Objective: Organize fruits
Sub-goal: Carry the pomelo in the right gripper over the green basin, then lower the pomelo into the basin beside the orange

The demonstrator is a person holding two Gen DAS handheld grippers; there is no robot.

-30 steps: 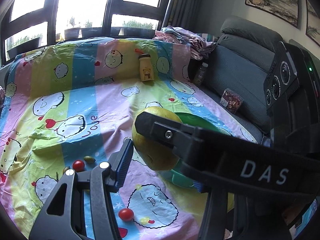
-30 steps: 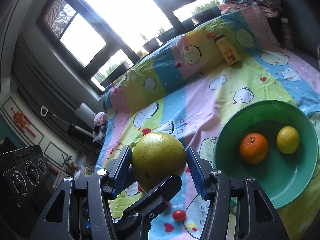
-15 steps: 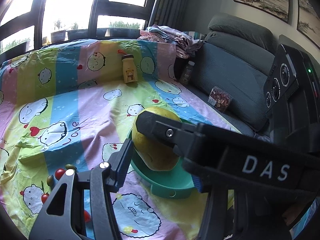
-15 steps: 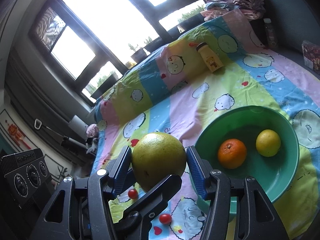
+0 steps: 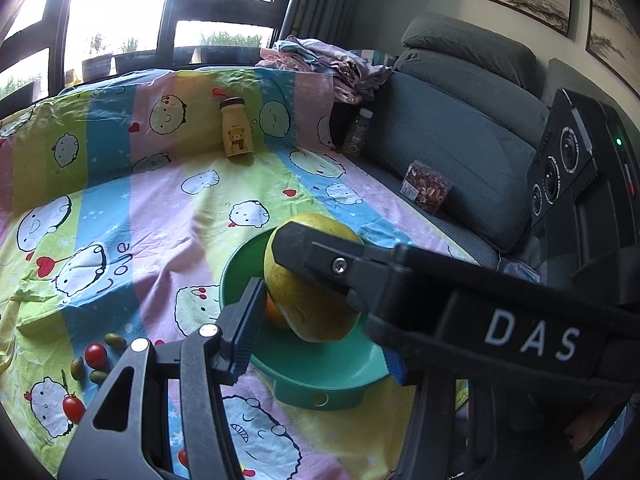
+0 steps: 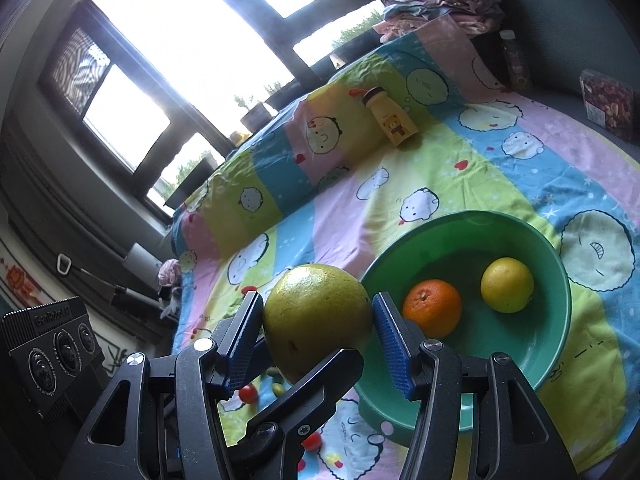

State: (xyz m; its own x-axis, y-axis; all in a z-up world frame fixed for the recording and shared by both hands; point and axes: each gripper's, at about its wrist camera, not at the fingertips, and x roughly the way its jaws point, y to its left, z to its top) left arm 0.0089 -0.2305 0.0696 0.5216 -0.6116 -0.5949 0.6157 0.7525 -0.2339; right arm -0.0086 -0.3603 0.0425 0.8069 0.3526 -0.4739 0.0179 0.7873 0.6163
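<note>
On the left of the bed's striped cartoon-print cotton sheet (image 5: 160,216) lie the leftovers of the job: small red cherry tomatoes (image 5: 95,355) and little green olive-like fruits (image 5: 114,339), loose on the fabric and well apart from the bowl. Moving right, the left tool (image 5: 316,312) reaches in with one blue-ribbed finger beside the large round yellow-green pomelo (image 6: 318,316); its other finger is hidden behind the right tool's frame, so whether it actually presses the fruit cannot be told, though its fingers stand wide apart. The right tool (image 6: 318,330) pinches the pomelo between its two blue pads, one against each flank, and holds it in the air at the near-left edge of the round green plastic bowl (image 6: 556,264), partly over the rim as the left wrist view shows. Inside the bowl sit a round orange mandarin (image 6: 432,307) and, to its right, a smooth yellow lemon-like citrus (image 6: 507,285), close together but not touching. Further back, a yellow bear-print bottle (image 5: 236,128) stands on the sheet, and at the far right a clear box of dried snacks (image 5: 426,186) rests on the grey sofa. Judged from this, two fruits are already sorted, the pomelo is about to join them, and the tomatoes and small green fruits remain to be gathered.
</note>
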